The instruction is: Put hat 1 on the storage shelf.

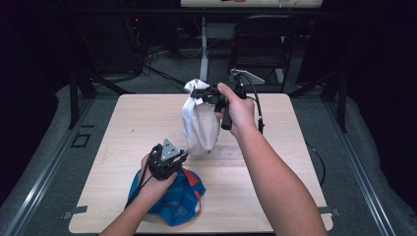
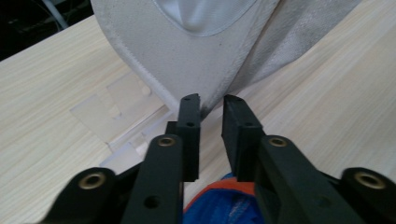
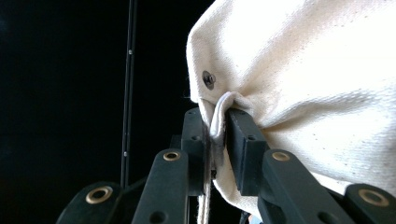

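While the room beyond lies dark, with black frame legs, loose cables and a black chair (image 1: 259,42) on a grey floor, the pale wooden table (image 1: 123,128) is lit and takes up the middle of the high view.

Two garments are on it. One is a cream-white cloth garment with a smooth white lining (image 1: 199,123), which hangs from its top edge near the table's far middle, its long axis running roughly up and down, its lower end touching the tabletop. The other is a crumpled blue fabric piece with orange trim (image 1: 172,199), which lies in a heap at the near edge, left of centre.

There are two grippers, one in each hand. The right gripper (image 1: 200,93) is held high at the far side by the right hand (image 1: 238,109); in the right gripper view its jaws are clamped together on a pinched fold of the cream cloth (image 3: 327,93), just below a small metal snap (image 3: 208,78). The left gripper (image 1: 183,156), held by the left hand (image 1: 155,184) over the blue fabric, points toward the hanging garment's lower end. In the left gripper view its jaws stand slightly apart, tips right at the bottom hem of the cream cloth (image 2: 187,60), with nothing gripped between them. A single clear flat plastic piece (image 2: 116,112) lies on the wood just beside that hem.
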